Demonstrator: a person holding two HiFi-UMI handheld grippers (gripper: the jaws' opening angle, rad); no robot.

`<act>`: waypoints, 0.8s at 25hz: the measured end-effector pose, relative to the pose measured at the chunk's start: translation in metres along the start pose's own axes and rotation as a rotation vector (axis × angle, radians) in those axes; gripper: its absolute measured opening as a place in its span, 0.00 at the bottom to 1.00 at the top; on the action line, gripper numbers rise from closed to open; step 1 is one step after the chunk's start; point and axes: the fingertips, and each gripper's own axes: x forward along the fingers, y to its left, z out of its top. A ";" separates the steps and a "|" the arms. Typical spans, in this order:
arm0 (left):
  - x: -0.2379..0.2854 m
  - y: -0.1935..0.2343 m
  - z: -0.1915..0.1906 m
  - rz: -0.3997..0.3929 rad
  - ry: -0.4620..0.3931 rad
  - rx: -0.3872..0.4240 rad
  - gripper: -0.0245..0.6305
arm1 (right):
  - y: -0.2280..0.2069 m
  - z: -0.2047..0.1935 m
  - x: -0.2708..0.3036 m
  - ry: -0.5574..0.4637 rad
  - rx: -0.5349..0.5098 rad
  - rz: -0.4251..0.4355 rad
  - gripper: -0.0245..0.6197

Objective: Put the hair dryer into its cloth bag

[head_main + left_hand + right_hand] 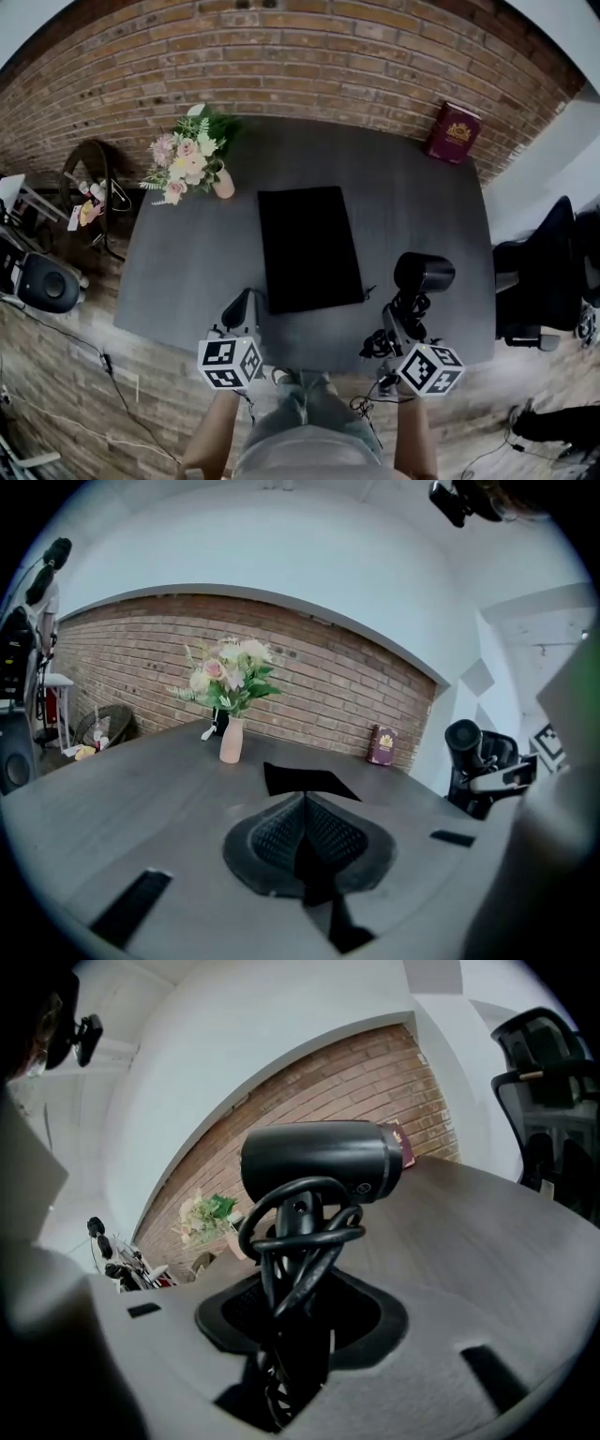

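While right claw (298, 1316) clamps the matte black hair dryer (424, 273) by its wrapped handle, right of the flat rectangular cloth bag (309, 247), left claw (306, 846) sits shut, empty; coiled cord (302, 1239) hides handle base.

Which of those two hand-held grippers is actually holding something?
The right hand-held gripper: its jaws clamp the cord-wrapped handle of the black hair dryer. The left hand-held gripper is shut with nothing between its jaws.

You have no legible text before you: the gold stamp on the dark red book (454, 132) at the table's (187, 272) far corner is too small to read.
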 end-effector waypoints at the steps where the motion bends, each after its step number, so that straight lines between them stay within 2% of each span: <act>1: 0.001 -0.001 -0.009 0.001 0.017 0.000 0.05 | -0.003 -0.007 0.002 0.014 0.006 0.000 0.28; 9: 0.005 -0.008 -0.072 -0.011 0.141 0.011 0.05 | -0.022 -0.054 0.008 0.097 0.046 -0.012 0.28; 13: 0.006 -0.011 -0.085 -0.027 0.188 0.032 0.05 | -0.026 -0.061 0.005 0.110 0.050 -0.015 0.28; 20: 0.011 -0.022 -0.090 -0.071 0.220 0.077 0.05 | -0.030 -0.062 0.004 0.110 0.061 -0.021 0.28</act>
